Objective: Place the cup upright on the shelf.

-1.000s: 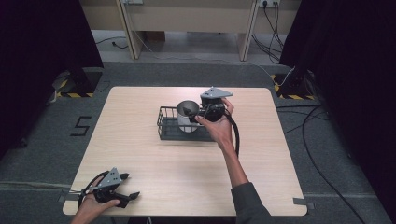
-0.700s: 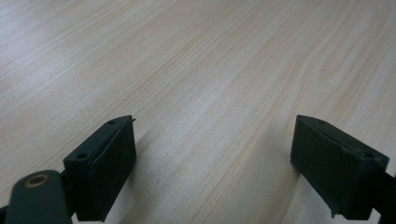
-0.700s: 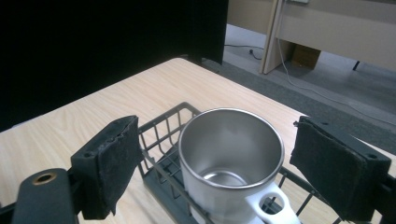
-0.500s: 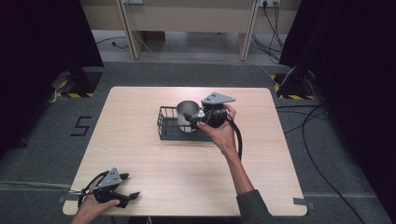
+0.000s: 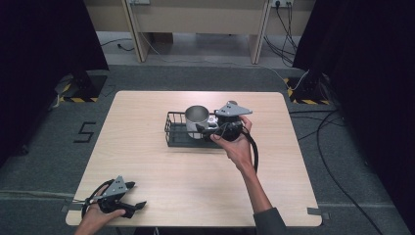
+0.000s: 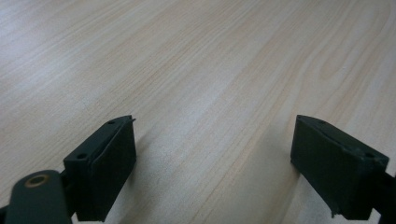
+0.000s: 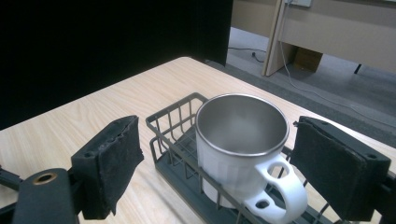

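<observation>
Steel-lined mug [image 7: 243,144] in wire basket [image 7: 175,140] faces right gripper [image 7: 233,168]

A light wooden table [image 5: 161,166] is carrying a dark wire basket [image 5: 176,134] near its far middle, and a black gripper [image 5: 128,205] is resting at its near left corner.

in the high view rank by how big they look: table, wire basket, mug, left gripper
1. table, largest by far
2. wire basket
3. left gripper and mug look about alike; the gripper sits nearer the camera, so no ranking between them
</observation>
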